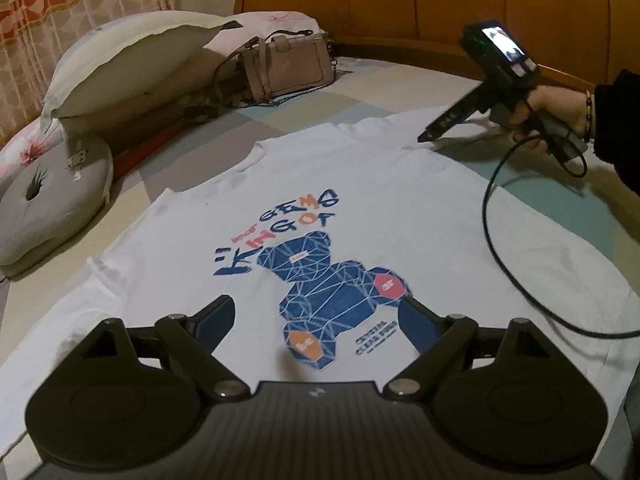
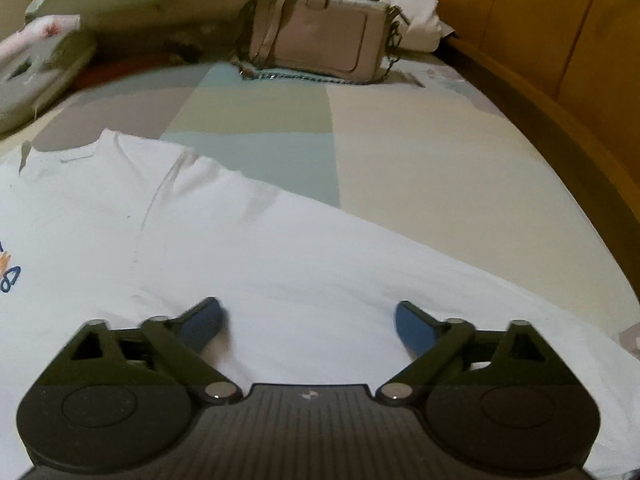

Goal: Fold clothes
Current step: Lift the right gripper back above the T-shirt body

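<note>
The left gripper (image 1: 316, 312) is hovering with jaws wide over the bear print of the white T-shirt (image 1: 360, 184), holding nothing. The right gripper (image 2: 308, 318) is also spread wide and empty, poised above the T-shirt's plain cloth beside its far shoulder. The T-shirt is lying spread flat, print up, on the bed (image 2: 420, 152) — no fold showing. Judging by that, any fold would go best by pinching a single layer at a seam and lifting evenly; the thin, soft cotton is creasing easily. Beyond the T-shirt's collar, a stiff boxy handbag (image 2: 320, 36) is sitting by the pillows (image 1: 132, 56).
</note>
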A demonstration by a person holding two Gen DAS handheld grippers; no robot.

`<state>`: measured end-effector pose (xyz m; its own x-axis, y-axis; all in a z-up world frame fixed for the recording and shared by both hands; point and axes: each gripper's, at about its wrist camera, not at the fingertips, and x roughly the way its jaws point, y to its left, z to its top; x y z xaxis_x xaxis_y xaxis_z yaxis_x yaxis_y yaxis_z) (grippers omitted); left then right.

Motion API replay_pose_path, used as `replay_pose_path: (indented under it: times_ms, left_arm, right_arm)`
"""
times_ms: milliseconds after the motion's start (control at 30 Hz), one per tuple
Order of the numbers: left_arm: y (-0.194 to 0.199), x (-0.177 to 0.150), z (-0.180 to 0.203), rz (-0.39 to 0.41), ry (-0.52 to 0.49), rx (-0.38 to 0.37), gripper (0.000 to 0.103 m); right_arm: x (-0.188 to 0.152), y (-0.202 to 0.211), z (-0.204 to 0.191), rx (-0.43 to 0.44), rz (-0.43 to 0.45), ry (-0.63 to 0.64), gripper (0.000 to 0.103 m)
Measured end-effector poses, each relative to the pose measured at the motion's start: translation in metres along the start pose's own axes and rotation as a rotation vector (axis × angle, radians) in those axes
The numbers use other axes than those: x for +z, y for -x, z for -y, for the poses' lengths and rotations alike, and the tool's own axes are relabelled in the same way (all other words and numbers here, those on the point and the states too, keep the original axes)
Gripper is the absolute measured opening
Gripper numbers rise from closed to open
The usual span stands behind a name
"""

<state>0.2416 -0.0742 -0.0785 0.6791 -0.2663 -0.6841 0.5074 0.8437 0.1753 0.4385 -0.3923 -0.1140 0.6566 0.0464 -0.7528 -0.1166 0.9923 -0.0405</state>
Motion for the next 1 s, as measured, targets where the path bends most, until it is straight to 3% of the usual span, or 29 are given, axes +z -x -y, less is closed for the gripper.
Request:
replay_pose_path:
  times_ms: [167,267,400,500,700,867,900,1000]
  left_arm:
    - [0.0,-0.006,-0.011,0.002,0.03,0.0,0.089]
    - [0.001,-0.006,-0.012,0.015,0.037,-0.007,0.089]
    - [0.006,-0.006,-0.012,0.026,0.042,-0.02,0.089]
    - [0.011,-0.007,-0.015,0.017,0.058,-0.022,0.089]
    - [0.017,-0.017,-0.025,-0.008,0.07,-0.001,0.089]
    - [0.017,-0.026,-0.032,-0.037,0.094,0.003,0.089]
    - [0.017,-0.028,-0.033,-0.044,0.099,0.001,0.089]
    - [0.015,-0.035,-0.035,-0.066,0.105,-0.007,0.089]
  right_arm:
    - [-0.013,0.024,0.028,-0.058,-0.016,-0.091,0.098]
    - [-0.01,0.049,0.015,0.029,0.029,-0.096,0.098]
    - [-0.002,0.052,-0.042,0.073,0.071,0.062,0.098]
    - [-0.009,0.031,-0.072,0.02,0.037,0.158,0.098]
    - [-0.034,0.04,-0.06,-0.038,0.002,0.158,0.099]
    - [-0.044,0.082,-0.065,-0.047,-0.009,0.168,0.099]
    - [-0.046,0.091,-0.068,-0.044,-0.006,0.173,0.099]
    - [-0.057,0.12,-0.098,0.076,0.024,0.16,0.1]
